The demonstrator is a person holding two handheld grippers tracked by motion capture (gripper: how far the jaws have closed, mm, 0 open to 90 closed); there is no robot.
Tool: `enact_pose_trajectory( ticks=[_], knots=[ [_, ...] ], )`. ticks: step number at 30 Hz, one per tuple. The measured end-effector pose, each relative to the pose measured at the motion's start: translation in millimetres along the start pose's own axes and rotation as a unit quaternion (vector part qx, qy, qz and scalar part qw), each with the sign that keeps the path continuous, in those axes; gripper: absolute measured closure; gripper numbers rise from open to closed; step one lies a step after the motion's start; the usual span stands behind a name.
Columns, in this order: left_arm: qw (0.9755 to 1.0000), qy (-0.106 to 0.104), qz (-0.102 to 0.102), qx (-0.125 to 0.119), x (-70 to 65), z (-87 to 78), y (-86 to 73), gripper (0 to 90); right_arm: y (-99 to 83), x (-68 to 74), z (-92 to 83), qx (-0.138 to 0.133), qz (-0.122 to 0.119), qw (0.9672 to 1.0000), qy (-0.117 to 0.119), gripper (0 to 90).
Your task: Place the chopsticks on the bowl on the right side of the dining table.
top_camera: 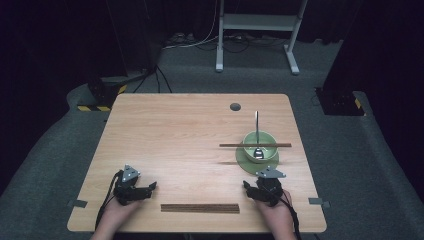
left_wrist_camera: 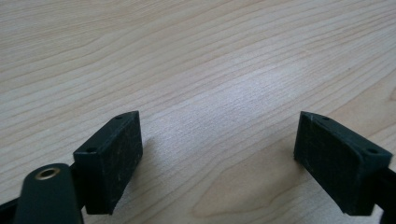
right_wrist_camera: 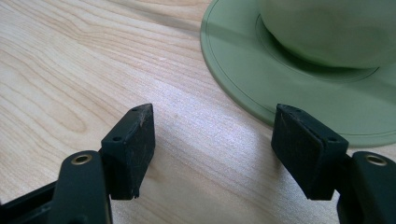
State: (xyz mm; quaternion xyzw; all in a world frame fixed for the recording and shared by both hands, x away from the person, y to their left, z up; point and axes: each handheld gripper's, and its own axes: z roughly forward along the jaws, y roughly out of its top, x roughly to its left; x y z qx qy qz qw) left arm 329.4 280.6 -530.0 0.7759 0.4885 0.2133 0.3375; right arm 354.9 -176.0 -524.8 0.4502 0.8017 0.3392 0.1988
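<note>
Resting low at the near edge of the table (top_camera: 200,130), both tools stand with jaws apart and nothing between them.

Item 1, left tool (top_camera: 152,187): jaws spread wide over bare wood in the left gripper view (left_wrist_camera: 219,154); holds nothing.

Item 2, right tool (top_camera: 246,186): jaws parted and empty; in the right gripper view (right_wrist_camera: 212,140) one pad sits just beside the rim of the green plate (right_wrist_camera: 280,93).

Item 3, bundle of dark wooden chopsticks (top_camera: 200,208): lies flat on the table between the two hands, near the front edge, touching neither tool.

Item 4, green bowl (top_camera: 260,142): stands on the green plate, right of centre.

Item 5, single chopstick (top_camera: 255,145): laid across the bowl's rim, both ends overhanging.

Item 6, spoon (top_camera: 257,135): head in the bowl, handle leaning over the far rim.

Hazards, as judged:
- Right tool so near the plate could nudge it; a jolt would likely roll the balanced chopstick off the rim or tip the spoon.
- Bundle lies flat and thin; a pinch from above may skid off the wood or catch a few sticks and scatter the rest.
- Bundle near the front edge; a sideways push could send sticks off the table.
</note>
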Motion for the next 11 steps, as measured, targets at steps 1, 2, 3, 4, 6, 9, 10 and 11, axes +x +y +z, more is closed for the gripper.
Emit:
enact_pose_trajectory(
  ticks=[1,2,3,4,6,9,10,11],
  knots=[
    [1.0000,-0.003,0.000,0.001,0.6,0.0,0.0,14.6,0.1,0.1,0.1,0.000,0.000,1.0000,-0.001,30.1],
    [1.0000,-0.006,-0.003,0.000,1.1,0.0,-0.1,14.1,0.1,0.3,0.2,0.000,0.002,1.0000,-0.002,29.8],
    [1.0000,-0.006,-0.004,-0.001,1.1,0.0,-0.1,14.1,0.2,0.4,0.3,0.000,0.003,1.0000,-0.003,29.2],
    [1.0000,-0.003,-0.002,0.001,0.3,0.2,0.0,14.1,0.3,0.4,0.5,0.001,0.006,1.0000,-0.005,28.5],
    [1.0000,-0.005,0.002,0.001,-0.6,0.2,-0.1,13.9,0.6,1.3,1.0,0.001,0.011,0.9999,-0.011,27.5],
    [1.0000,-0.006,0.003,0.001,-0.9,0.2,0.0,13.9,0.4,2.2,0.8,0.001,0.013,0.9998,-0.015,27.4],
    [1.0000,-0.006,0.002,0.001,-1.0,0.3,0.0,13.9,0.3,2.3,0.6,0.001,0.013,0.9998,-0.016,27.3],
    [1.0000,-0.006,0.002,0.001,-1.2,0.4,0.0,13.8,0.2,2.3,0.5,0.001,0.012,0.9998,-0.015,27.3]
  ],
)
